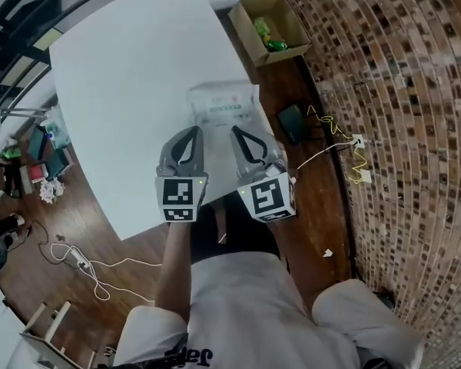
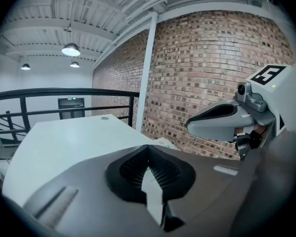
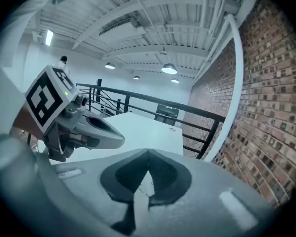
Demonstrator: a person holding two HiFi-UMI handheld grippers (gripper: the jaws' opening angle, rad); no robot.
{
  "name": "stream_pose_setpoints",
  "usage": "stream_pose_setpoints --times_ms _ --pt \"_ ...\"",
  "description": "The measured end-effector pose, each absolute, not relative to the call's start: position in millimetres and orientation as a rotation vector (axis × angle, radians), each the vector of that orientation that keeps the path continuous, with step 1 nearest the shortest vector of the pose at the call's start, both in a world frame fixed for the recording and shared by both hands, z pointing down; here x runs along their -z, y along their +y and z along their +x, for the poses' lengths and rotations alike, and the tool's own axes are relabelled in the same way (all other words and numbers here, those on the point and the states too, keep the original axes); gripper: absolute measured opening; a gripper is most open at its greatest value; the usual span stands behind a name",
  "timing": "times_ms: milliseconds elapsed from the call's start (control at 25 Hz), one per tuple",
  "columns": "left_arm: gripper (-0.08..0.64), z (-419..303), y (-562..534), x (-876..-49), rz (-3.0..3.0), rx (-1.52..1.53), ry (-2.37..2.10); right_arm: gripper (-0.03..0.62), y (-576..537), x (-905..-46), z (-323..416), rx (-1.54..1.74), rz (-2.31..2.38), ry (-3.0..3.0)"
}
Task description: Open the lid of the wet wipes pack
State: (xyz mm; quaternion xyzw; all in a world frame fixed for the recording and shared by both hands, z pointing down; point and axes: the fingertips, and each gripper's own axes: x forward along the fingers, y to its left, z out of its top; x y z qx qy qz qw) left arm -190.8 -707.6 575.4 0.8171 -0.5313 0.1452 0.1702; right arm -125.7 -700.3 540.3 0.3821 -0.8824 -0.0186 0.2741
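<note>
White table w/ wet wipes pack, cardboard box – green items inside, left gripper & right gripper jaws together, empty

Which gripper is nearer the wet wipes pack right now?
Right, narrowly: the right gripper sits just short of the wet wipes pack, near its middle; the left gripper sits short of its left corner.

White on white: the pale plastic wet wipes pack is washed out against the white table top, lid and print too blurred to read, near edge partly behind the tips of the grey left gripper and grey right gripper. And the green things in the open brown cardboard box are too small to name.
</note>
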Motion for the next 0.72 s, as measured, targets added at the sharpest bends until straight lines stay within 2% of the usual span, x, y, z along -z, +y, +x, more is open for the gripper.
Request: stream_pose_setpoints --times_ms 320,360,400,640,720 --pt "0.015 -180 -734 -633 2.31 -0.449 -1.484 0.001 -729 -596 -130 0.269 0.864 -2.263" --pt "0.015 -179 -733 -637 2.309 -0.457 -1.485 0.112 -728 -602 -129 0.283 0.846 -2.248" --pt "0.015 -178 -732 -639 2.312 -0.464 -1.488 0.137 -727 -607 -128 0.29 0.841 -2.238" --pt "0.015 -178 -735 -643 2.318 -0.491 -1.519 0.132 -735 -626 -130 0.37 0.814 -2.185" --pt "0.016 -180 -734 -645 2.309 -0.478 -1.521 0.106 -735 -632 -134 0.404 0.776 -2.157"
